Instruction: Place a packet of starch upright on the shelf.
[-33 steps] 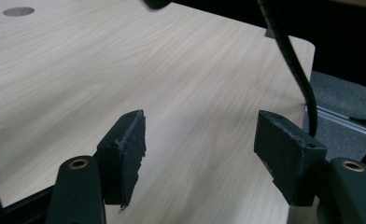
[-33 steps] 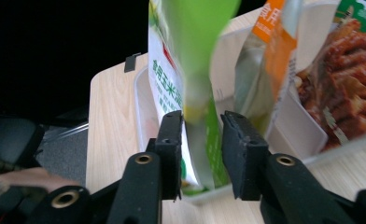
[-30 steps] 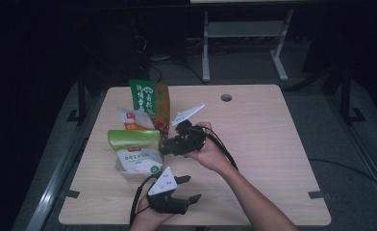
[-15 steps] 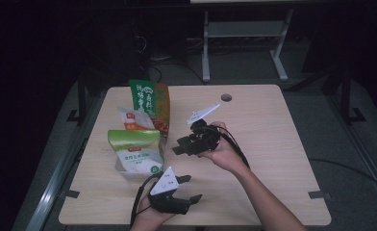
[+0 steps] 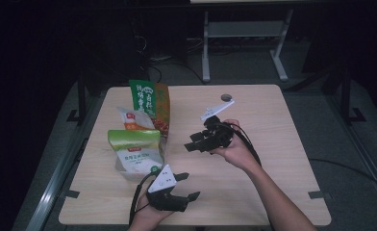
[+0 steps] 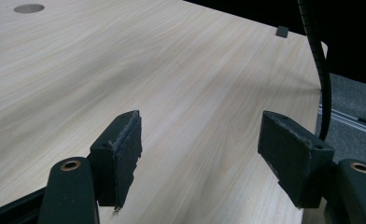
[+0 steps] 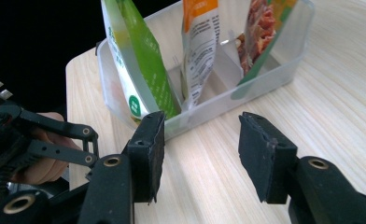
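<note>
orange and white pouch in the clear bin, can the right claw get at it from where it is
Probably yes: the right claw stands open and empty, facing the clear bin, with bare table between; the orange and white pouch rises above the rim.

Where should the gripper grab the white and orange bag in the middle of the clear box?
Probably the white and orange bag by its top edge, coming from above. It stands upright in the clear box, the box wall hides its bottom, and a green bag and a red-patterned bag stand close beside it.

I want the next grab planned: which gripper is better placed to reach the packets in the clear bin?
Likely the right gripper: its open, empty jaws face the clear bin and its packets. The left gripper points across bare table.
</note>
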Tool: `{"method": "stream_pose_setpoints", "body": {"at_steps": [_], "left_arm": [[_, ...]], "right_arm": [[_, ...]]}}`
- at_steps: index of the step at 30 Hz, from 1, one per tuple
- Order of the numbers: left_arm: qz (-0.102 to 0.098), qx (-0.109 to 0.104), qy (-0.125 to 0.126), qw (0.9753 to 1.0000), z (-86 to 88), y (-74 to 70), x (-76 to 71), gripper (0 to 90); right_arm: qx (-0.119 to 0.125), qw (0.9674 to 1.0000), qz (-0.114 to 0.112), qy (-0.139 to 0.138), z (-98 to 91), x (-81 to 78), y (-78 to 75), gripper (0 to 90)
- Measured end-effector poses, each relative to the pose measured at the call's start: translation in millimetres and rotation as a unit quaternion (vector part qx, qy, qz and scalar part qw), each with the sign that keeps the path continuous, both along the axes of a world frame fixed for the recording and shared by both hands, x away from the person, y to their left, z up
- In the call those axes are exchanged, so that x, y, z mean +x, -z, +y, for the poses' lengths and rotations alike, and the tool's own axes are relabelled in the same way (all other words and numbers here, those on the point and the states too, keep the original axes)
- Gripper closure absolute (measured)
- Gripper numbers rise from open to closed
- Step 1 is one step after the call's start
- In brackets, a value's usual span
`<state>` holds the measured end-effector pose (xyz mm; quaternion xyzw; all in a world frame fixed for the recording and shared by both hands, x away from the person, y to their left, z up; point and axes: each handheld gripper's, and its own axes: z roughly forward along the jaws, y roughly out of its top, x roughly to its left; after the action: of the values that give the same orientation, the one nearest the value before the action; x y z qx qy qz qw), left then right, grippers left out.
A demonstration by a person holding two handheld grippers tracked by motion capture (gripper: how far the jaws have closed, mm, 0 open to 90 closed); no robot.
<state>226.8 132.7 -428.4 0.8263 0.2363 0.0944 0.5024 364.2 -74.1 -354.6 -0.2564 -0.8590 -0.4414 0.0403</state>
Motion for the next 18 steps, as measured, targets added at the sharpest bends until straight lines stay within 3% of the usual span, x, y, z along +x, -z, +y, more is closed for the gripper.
{"method": "stream_pose_setpoints", "body": {"at_steps": [18], "left_arm": [[-0.008,-0.002,-0.003,1.0000,2.4,-0.8,3.2,29.8]], "right_arm": [[-0.016,0.9994,0.009,0.029,-35.2,1.0,2.7,44.3]]}}
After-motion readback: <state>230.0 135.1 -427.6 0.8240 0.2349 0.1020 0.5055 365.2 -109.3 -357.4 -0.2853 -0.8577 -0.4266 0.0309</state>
